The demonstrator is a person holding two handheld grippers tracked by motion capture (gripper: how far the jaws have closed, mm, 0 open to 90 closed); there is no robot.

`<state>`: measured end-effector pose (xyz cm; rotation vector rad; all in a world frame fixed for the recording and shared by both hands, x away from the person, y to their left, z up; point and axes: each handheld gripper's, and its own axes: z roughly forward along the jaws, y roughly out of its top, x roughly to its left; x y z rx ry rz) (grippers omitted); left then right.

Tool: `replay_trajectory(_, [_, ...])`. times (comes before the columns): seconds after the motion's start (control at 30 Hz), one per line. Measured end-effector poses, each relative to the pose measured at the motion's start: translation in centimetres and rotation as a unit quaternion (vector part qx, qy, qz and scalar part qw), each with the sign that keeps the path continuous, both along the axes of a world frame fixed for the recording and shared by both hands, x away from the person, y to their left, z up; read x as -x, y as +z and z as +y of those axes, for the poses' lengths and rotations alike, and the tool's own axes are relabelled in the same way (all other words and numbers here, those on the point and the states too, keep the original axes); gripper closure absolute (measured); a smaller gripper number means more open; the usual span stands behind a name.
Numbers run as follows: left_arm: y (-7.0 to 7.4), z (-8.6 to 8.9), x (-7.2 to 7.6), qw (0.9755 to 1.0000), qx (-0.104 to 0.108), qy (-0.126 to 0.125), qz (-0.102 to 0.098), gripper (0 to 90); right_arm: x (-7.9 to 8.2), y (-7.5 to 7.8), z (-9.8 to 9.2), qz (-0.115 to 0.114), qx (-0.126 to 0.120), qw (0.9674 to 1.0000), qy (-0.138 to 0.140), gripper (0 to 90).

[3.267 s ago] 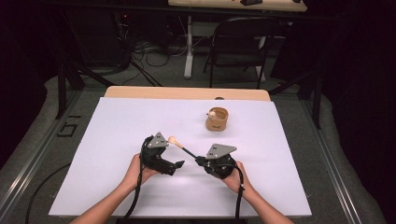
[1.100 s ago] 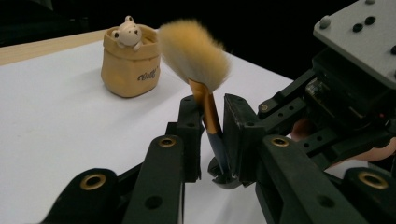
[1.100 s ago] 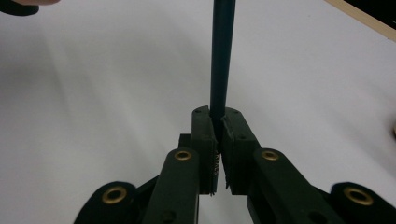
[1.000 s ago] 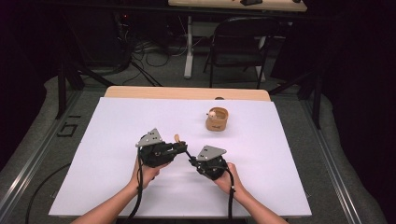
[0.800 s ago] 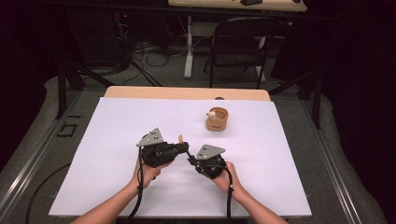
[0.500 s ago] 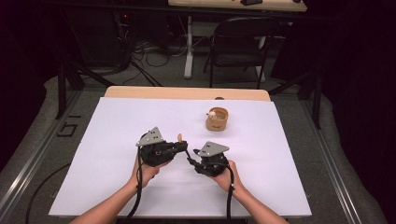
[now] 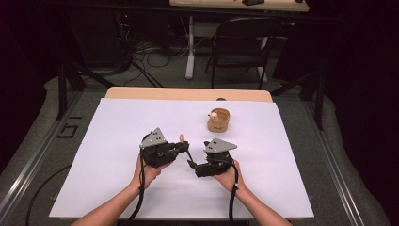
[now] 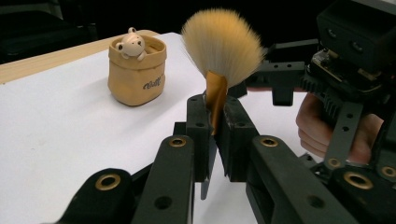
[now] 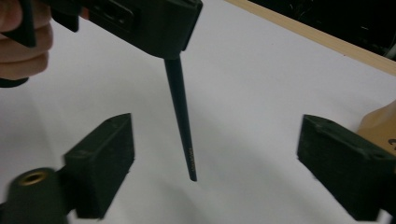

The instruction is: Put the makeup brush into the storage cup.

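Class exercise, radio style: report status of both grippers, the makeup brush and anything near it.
Left gripper shut on brush. Right gripper jaws just opened, handle between them, untouched. Bear pot stands apart, farther back on the table.

Soft, fluffy bristles on the brush (image 8: 223,44), its ferrule glossy gold — handle matt black; table (image 7: 117,141) smooth matt white.

The left gripper (image 7: 181,149) is clamped on the brush (image 8: 220,51), tips aimed at the right gripper (image 7: 194,165), whose jaws have just been opening, pads clear of the brush's handle.
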<state>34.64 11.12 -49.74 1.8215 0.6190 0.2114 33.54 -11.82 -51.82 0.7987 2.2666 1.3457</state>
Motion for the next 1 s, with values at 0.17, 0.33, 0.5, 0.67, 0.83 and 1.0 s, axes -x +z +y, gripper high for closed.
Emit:
replay_trajectory(0.17, [-0.1, -0.3, 0.0, 1.0000, -0.004, 0.001, 0.001, 83.8, -0.1, 0.2, 0.7, -0.005, -0.004, 1.0000, 0.007, 39.9])
replay_trajectory(0.33, [0.0, -0.2, 0.0, 1.0000, -0.001, 0.005, 0.000, 83.8, 0.1, 0.5, 1.8, -0.016, 0.004, 0.9996, 0.021, 59.3])
replay_trajectory(0.5, [-0.1, -0.1, -0.1, 1.0000, 0.000, 0.002, 0.002, 83.8, 0.2, 0.6, 1.9, -0.023, 0.005, 0.9995, 0.023, 72.5])
replay_trajectory(0.67, [-0.2, -0.2, -0.1, 1.0000, 0.002, 0.003, 0.004, 83.8, 0.2, 0.6, 1.7, -0.027, 0.006, 0.9993, 0.025, 81.6])
replay_trajectory(0.83, [-0.1, -0.2, 0.0, 1.0000, 0.004, -0.001, 0.003, 83.4, 0.3, 0.7, 1.7, -0.040, 0.012, 0.9986, 0.033, 83.3])
replay_trajectory(1.0, [0.1, 0.5, -0.2, 0.9998, 0.017, 0.006, 0.001, 73.5, 0.4, 0.8, 1.6, -0.046, 0.012, 0.9982, 0.037, 83.6])
